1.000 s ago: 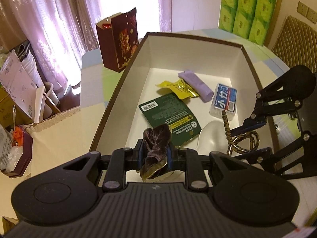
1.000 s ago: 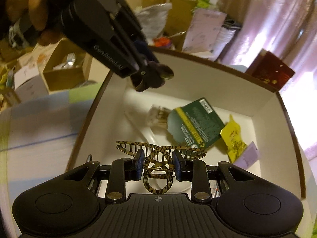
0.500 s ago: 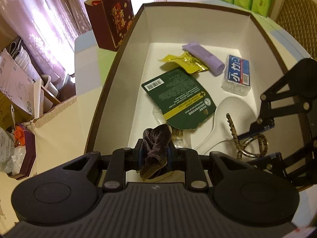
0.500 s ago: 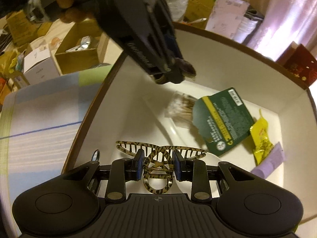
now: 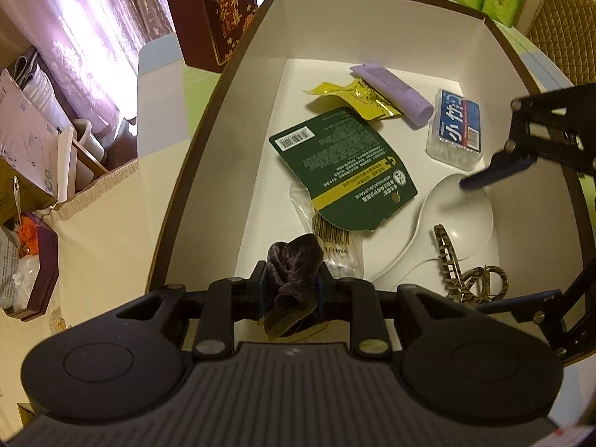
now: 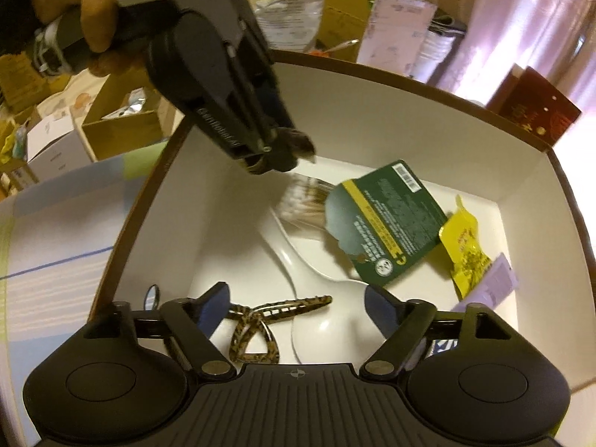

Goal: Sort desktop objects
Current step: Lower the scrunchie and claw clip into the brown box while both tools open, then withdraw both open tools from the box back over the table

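A white box with a brown rim (image 5: 193, 138) (image 6: 409, 78) holds several sorted items. My left gripper (image 5: 292, 290) is shut on a dark brown velvet scrunchie (image 5: 294, 275) above the box's near end; the right wrist view shows that scrunchie (image 6: 290, 149) held over the box. My right gripper (image 6: 298, 303) stands open, its blue pads wide apart. A leopard-print hair claw (image 6: 257, 331) (image 5: 462, 272) lies on the box floor below it, beside a white spoon (image 5: 458, 216) (image 6: 320, 279).
In the box lie a green packet (image 5: 342, 167), a yellow sachet (image 5: 357, 98), a purple tube (image 5: 395, 87), a blue-labelled cotton swab box (image 5: 456, 128) and a bag of swabs (image 6: 305, 201). A dark red gift bag (image 5: 212, 11) stands beyond the box. A hand (image 6: 74, 15) grips the left tool.
My right gripper has opened and let go of the hair claw, which now lies in the box. My left gripper, still holding the scrunchie, has moved lower over the box.
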Motion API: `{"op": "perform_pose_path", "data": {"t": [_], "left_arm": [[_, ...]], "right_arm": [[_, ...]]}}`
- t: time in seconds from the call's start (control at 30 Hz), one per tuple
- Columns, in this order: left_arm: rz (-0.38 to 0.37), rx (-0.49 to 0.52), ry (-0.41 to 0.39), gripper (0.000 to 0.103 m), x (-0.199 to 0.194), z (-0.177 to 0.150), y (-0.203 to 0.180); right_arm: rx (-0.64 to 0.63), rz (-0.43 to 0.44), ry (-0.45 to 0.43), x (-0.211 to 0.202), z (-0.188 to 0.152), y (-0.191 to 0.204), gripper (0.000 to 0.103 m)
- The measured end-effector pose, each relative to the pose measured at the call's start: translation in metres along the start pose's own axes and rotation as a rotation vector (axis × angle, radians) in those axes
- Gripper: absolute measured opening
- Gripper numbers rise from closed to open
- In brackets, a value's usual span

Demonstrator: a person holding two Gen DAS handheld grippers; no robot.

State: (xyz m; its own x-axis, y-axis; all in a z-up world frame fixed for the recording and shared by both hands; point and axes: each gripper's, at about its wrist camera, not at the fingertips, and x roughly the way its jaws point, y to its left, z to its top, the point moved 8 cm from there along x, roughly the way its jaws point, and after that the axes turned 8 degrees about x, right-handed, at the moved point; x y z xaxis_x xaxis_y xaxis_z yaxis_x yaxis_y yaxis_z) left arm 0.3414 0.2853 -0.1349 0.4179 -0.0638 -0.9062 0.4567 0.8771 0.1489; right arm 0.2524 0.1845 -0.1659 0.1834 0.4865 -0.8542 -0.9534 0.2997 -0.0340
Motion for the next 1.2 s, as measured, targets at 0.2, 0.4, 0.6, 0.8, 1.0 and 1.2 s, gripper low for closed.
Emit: {"op": "perform_pose_path", "data": {"t": [0.2,0.4,0.6,0.8,1.0,1.2], "left_arm": [[0.000,-0.028,0.009,0.032,0.002,-0.002,0.001],[-0.015,-0.021,-0.003,0.057,-0.003,0.000,-0.010],[0.009,-0.011,-0.027,0.085,-0.011,0.006,-0.019],[0.005,-0.042,-0.054,0.089,-0.024,0.009,-0.021],[0.010,-0.088,-0.077,0.094,-0.039,0.010,-0.022],[0.026,-0.102,-0.091,0.094,-0.052,0.010,-0.026]], "right_arm": [[0.019,-0.028,-0.017,-0.004,0.000,-0.003,0.087],[0.040,-0.057,-0.039,-0.010,0.000,-0.008,0.098],[0.056,-0.081,-0.050,-0.016,-0.001,-0.012,0.101],[0.071,-0.124,-0.064,-0.022,-0.004,-0.016,0.101],[0.117,-0.149,-0.072,-0.033,-0.005,-0.021,0.101],[0.130,-0.166,-0.095,-0.046,-0.006,-0.021,0.101]]}}
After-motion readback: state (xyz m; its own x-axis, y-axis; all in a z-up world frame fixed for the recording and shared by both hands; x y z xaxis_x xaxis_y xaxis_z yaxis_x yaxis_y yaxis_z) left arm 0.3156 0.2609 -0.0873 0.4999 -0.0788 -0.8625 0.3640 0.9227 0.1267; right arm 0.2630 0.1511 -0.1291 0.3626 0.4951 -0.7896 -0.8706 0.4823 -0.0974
